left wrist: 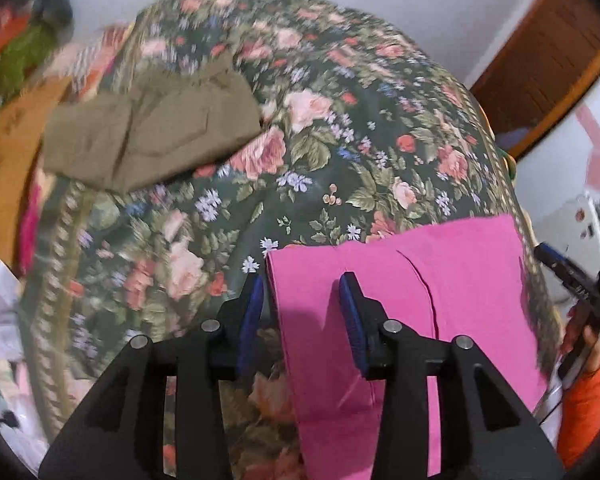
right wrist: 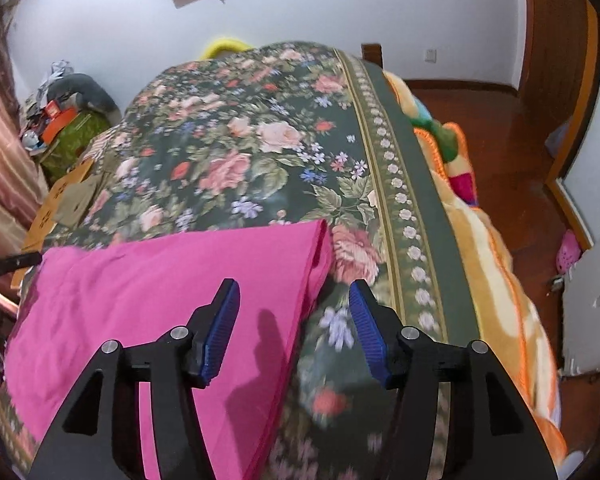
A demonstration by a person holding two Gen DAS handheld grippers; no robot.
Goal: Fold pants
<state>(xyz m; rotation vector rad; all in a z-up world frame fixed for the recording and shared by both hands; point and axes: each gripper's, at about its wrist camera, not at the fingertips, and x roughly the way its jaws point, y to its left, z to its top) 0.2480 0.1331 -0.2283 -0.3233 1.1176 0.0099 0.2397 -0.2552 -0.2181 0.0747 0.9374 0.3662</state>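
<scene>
The pink pants (left wrist: 400, 292) lie flat in a folded stack on the floral bedspread (left wrist: 340, 152), near its front edge. My left gripper (left wrist: 302, 284) is open and hovers over the stack's left edge, holding nothing. In the right wrist view the pink pants (right wrist: 152, 284) fill the lower left. My right gripper (right wrist: 294, 292) is open over the stack's right edge, one finger above the cloth and one above the bedspread (right wrist: 260, 140). The right gripper also shows at the far right of the left wrist view (left wrist: 580, 280).
A folded olive-brown garment (left wrist: 152, 132) lies further back on the bed, with a tan cloth (left wrist: 8, 160) at the left edge. A striped orange blanket (right wrist: 492, 260) hangs off the bed's right side. Cluttered items (right wrist: 60, 120) stand by the far left wall.
</scene>
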